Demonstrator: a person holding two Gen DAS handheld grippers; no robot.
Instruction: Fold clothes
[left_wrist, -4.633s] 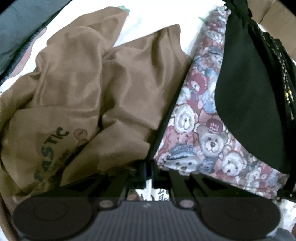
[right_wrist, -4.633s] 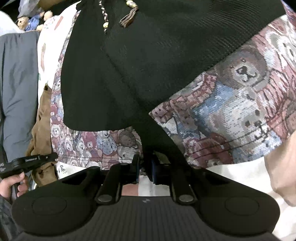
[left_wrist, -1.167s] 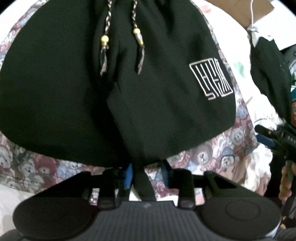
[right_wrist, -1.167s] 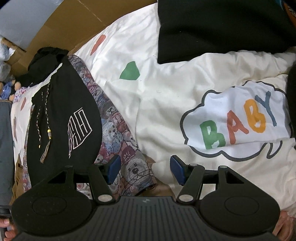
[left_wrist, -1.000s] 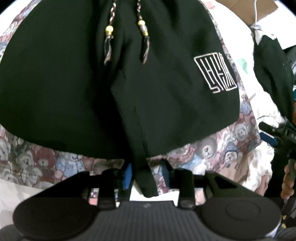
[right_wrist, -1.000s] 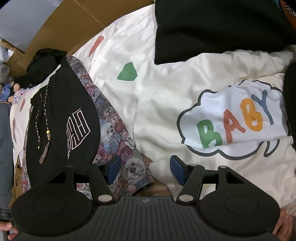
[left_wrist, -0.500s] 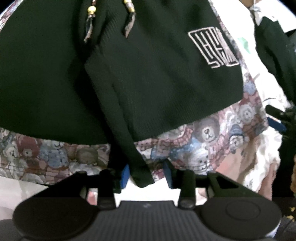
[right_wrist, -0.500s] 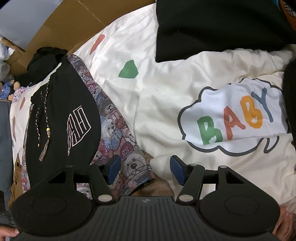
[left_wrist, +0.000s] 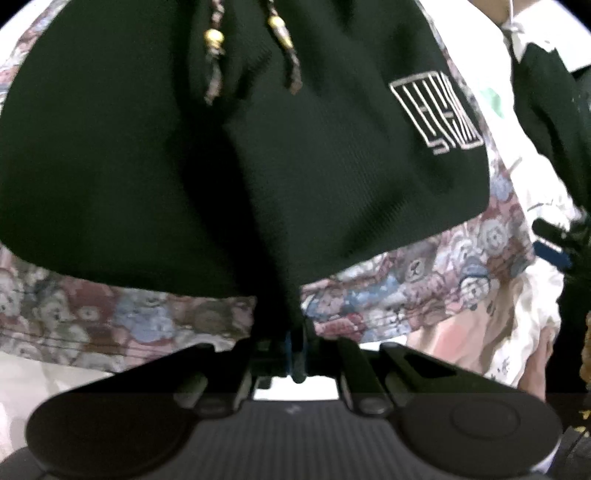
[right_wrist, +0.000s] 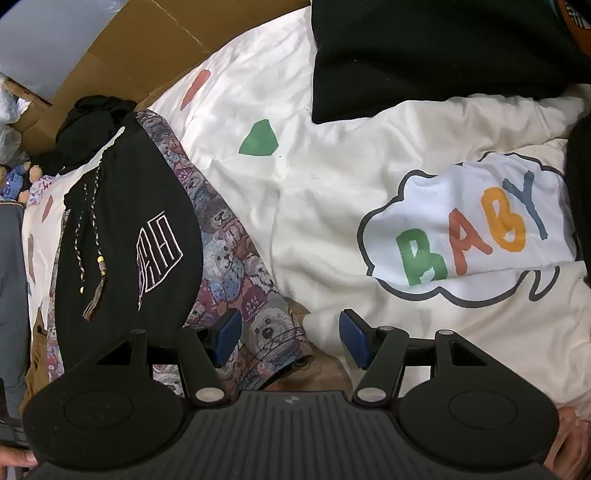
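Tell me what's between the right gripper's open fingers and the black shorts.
Right wrist view: the teddy-bear print fabric lies between the right gripper and the black shorts, sticking out from under them.

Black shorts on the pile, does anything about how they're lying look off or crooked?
Mostly neat: the black shorts lie flat on the bear-print garment. One oddity: a strip of the hem at the crotch is pulled out of line toward the left gripper, whose jaws are shut on it. The right gripper hangs open, holding nothing.
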